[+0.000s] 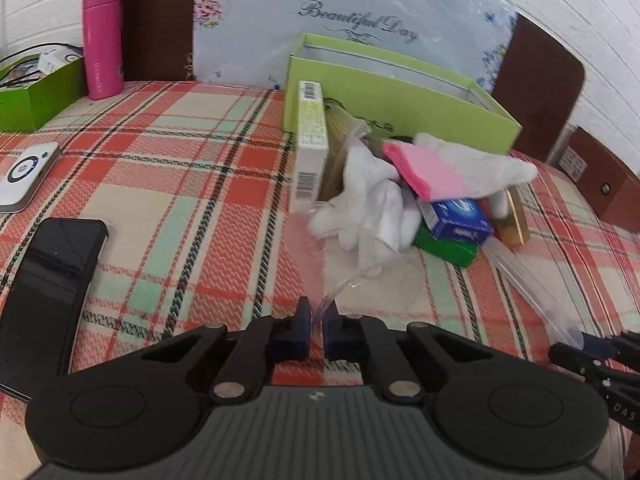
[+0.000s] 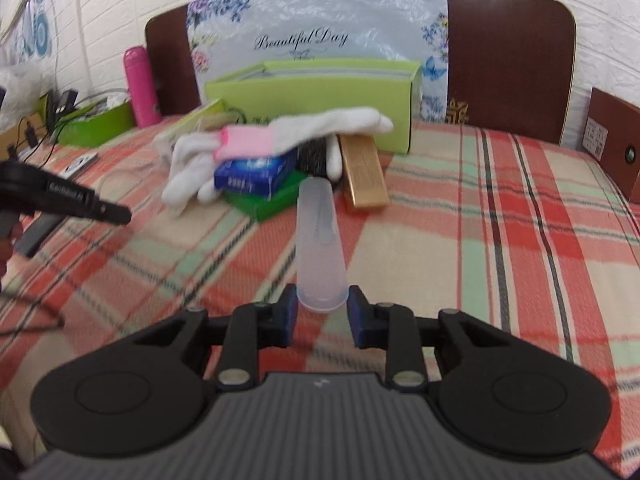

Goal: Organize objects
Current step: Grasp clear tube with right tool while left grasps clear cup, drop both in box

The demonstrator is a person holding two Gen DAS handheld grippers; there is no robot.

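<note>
A translucent, frosted plastic tube cap [image 2: 320, 240], slightly tapered and open at its near end, is clamped at that end between the blue pads of the right gripper [image 2: 322, 312], its length pointing forward above the red, green and cream plaid cloth [image 2: 500, 240]. A thin sheet of clear plastic film [image 1: 352, 276] is pinched by the nearly closed left gripper [image 1: 316, 320], and the film runs toward a heap near the cloth's far edge. In that heap are seen white cotton gloves [image 1: 368, 196], a pink-cuffed white sock [image 2: 304, 134], a blue carton [image 2: 256, 178] resting on a green carton [image 2: 272, 202], a gold rectangular box [image 2: 364, 172] and a tall cream carton with barcodes [image 1: 310, 148]. Just behind the heap stands an open lime-green cardboard box [image 2: 316, 92]. A pink cylindrical flask [image 1: 102, 40] stands toward the far left corner, and a black phone [image 1: 52, 280] lies at the near left edge. Behind are a brown headboard [image 2: 508, 48] and a white brick-patterned wall [image 2: 100, 12].
</note>
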